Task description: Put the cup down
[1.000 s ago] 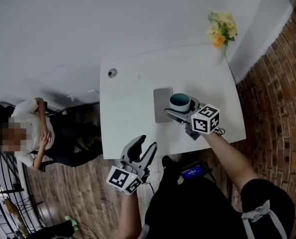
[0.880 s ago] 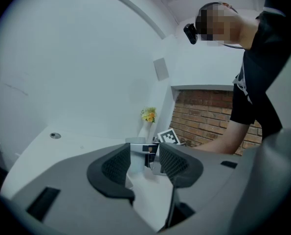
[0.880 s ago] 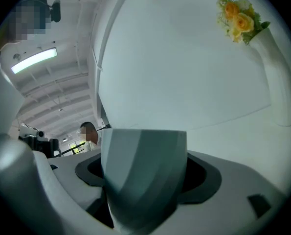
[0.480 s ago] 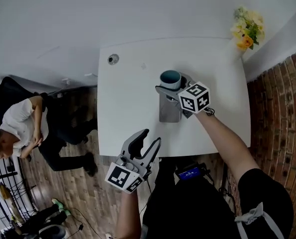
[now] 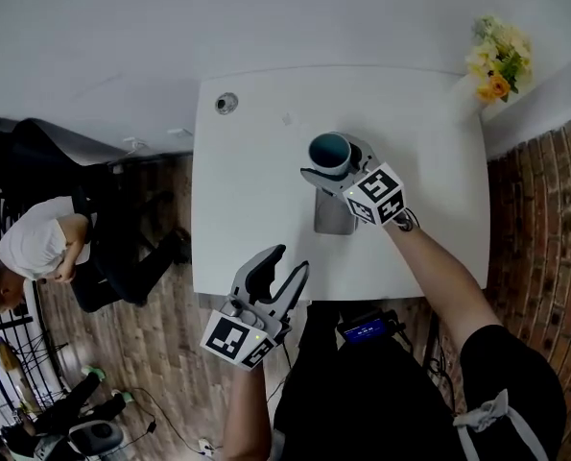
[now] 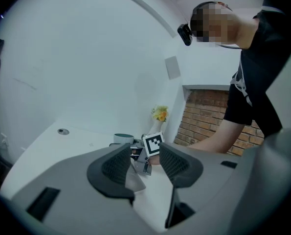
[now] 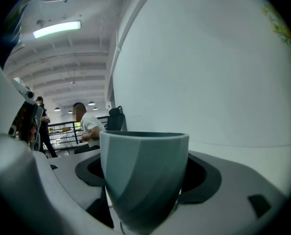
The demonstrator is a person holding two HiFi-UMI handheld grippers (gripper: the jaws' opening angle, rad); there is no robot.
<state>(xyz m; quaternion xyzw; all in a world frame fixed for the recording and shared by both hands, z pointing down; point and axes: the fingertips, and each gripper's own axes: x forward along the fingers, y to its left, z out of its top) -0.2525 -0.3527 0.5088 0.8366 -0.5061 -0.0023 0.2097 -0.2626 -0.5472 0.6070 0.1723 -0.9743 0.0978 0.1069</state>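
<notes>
— Where's the cup now?

— My right tongs (image 5: 331, 164) are clamped on the cup (image 5: 329, 152). It's upright, with a jaw on either side of its wall. I can't tell if its base touches anything. My left tongs (image 5: 277, 269) hang apart and empty, off the near edge of the surface (image 5: 247, 200).

— Which step is that?

— Carrying, I'd say; the set-down's not yet done. A grey mat (image 5: 331, 217) lies just under the right tongs. Next I'd lower straight down, then spread the jaws.

Matt cup (image 5: 329, 152), smooth wht table (image 5: 247, 209), rough brick wall (image 5: 544, 209).
</notes>
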